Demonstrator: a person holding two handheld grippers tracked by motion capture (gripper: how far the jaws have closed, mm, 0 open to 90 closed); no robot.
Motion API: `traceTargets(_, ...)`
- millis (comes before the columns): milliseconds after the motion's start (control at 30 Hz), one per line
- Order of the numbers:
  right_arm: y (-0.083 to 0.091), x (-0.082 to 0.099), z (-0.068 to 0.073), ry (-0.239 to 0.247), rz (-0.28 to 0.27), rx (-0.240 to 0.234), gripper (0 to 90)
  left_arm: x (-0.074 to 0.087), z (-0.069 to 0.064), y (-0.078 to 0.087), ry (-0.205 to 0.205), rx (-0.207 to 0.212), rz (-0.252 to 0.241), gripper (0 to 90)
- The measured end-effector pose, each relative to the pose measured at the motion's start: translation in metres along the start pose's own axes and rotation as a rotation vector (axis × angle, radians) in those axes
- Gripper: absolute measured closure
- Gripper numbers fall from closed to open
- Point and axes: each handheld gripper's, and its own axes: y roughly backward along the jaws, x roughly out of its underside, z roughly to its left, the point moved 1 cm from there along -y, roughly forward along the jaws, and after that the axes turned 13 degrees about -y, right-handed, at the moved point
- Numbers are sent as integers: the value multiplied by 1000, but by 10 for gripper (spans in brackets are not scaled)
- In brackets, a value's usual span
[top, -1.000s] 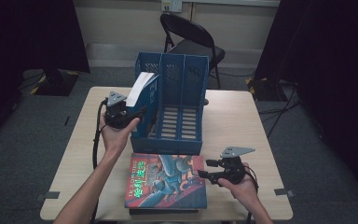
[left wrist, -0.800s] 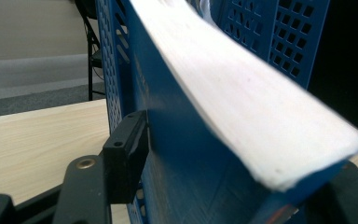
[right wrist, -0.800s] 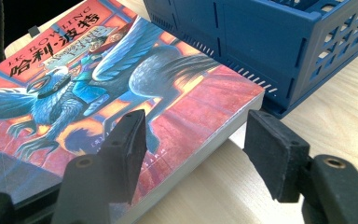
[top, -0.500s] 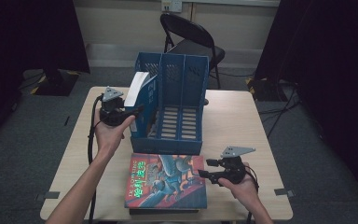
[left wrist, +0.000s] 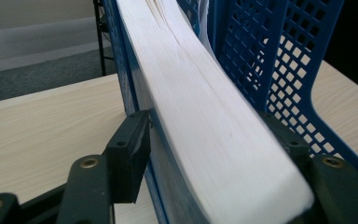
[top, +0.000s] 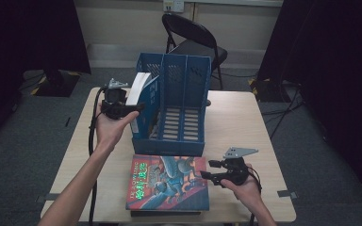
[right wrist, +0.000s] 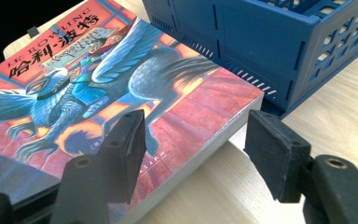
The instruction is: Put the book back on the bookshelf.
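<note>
Left hand-held gripper [left wrist: 205, 154] clamps blue book [left wrist: 200, 121] in file rack [top: 181, 106]

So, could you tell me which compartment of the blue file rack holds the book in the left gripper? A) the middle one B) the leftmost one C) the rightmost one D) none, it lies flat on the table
B: in the high view the book stands in the leftmost compartment of the blue file rack, clamped by the left gripper.
</note>
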Motion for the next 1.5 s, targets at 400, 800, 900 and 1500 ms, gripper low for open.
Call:
traceTargets(400,-1,0,0,0,1,-1,380,-31,0,-3,-11,-42,129,448)
traceTargets(800,0,0,-2,-8,1,-3,377,-51,-3,-18,28,-52,324,407)
traceTargets(900,0,0,-2,-10,0,-3,376,-54,1,-22,67,-39,367,419)
traceTargets(1500,1,0,-4,-24,0,-14,374,-65,11,-54,122,24,691,487)
